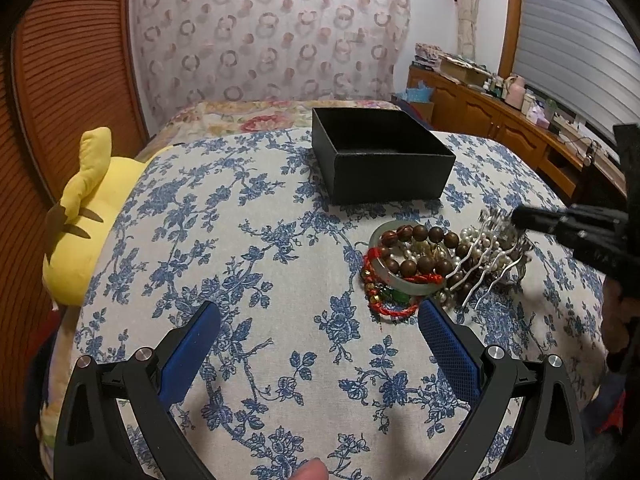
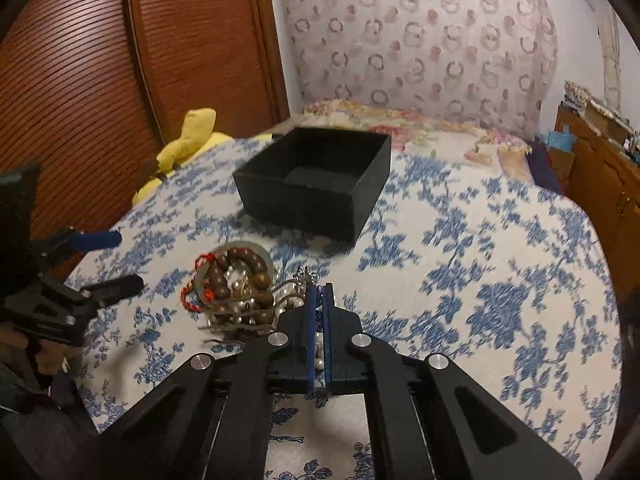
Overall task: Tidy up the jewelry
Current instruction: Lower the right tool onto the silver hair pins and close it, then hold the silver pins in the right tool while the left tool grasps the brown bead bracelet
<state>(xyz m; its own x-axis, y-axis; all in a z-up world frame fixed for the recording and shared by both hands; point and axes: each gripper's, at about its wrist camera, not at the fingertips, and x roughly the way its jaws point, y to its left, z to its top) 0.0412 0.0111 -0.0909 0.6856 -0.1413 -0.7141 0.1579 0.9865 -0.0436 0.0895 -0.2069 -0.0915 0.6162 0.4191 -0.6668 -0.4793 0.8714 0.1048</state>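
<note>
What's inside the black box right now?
Nothing visible: the open black square box shows only bare dark floor in the right wrist view. The strip behind its near wall is hidden. The tangled jewelry pile sits outside on the bedspread.

Open floral cloth [image 1: 280, 240] is offered left of the jewelry heap [image 1: 432, 264]; the path behind is blocked by the black box [image 1: 380, 156], the right side by the right gripper [image 1: 516, 216]

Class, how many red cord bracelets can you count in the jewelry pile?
2: one red cord bracelet crosses the jade bangle; another lies at the pile's near edge. More may be hidden.
</note>
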